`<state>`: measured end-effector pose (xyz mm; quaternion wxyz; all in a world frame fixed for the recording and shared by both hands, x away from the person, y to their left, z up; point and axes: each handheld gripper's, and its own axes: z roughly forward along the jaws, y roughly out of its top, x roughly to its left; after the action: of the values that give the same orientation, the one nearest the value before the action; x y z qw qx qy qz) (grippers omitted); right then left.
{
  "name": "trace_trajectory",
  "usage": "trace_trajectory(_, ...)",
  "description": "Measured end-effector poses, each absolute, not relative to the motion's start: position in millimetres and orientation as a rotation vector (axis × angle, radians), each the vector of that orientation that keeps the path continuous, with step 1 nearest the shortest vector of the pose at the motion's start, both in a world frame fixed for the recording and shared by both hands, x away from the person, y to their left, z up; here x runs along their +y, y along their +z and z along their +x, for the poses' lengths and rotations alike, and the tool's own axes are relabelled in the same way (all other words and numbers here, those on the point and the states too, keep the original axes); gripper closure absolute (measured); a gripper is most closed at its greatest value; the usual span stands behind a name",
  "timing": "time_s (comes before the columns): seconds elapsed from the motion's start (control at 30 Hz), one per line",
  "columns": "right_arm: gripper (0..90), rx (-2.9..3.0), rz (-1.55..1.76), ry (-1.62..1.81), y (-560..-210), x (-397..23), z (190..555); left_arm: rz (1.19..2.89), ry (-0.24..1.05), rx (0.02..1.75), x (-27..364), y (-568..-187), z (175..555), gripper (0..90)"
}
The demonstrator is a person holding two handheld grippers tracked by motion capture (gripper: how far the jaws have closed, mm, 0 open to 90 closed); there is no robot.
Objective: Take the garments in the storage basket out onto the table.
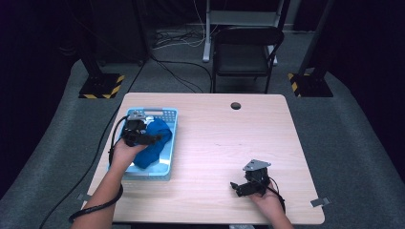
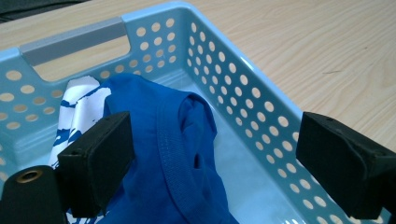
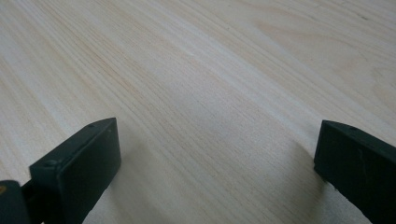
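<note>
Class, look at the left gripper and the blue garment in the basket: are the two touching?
Touching. In the left gripper view, the open left gripper has one jaw pressed against the blue garment, whose cloth bulges around it inside the basket.

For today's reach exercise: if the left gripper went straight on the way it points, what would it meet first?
Most likely the blue cloth in the basket: it lies between the open jaws of the left gripper. Depth is unclear; one jaw may already touch it.

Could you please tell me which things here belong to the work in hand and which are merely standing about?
In hand: blue garment; light blue basket; left hand-held gripper, open over the garment.

Standing about: right hand-held gripper, open over bare table; black folding chair; white patterned cloth.
</note>
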<state>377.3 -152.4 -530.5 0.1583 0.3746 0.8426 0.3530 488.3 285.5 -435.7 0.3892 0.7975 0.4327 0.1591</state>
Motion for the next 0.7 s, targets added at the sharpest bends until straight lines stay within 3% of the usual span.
trace_trajectory(0.7,0.0,2.409,1.073,1.009,-531,-152,377,2.070,0.379,1.199,290,-448,503,8.6)
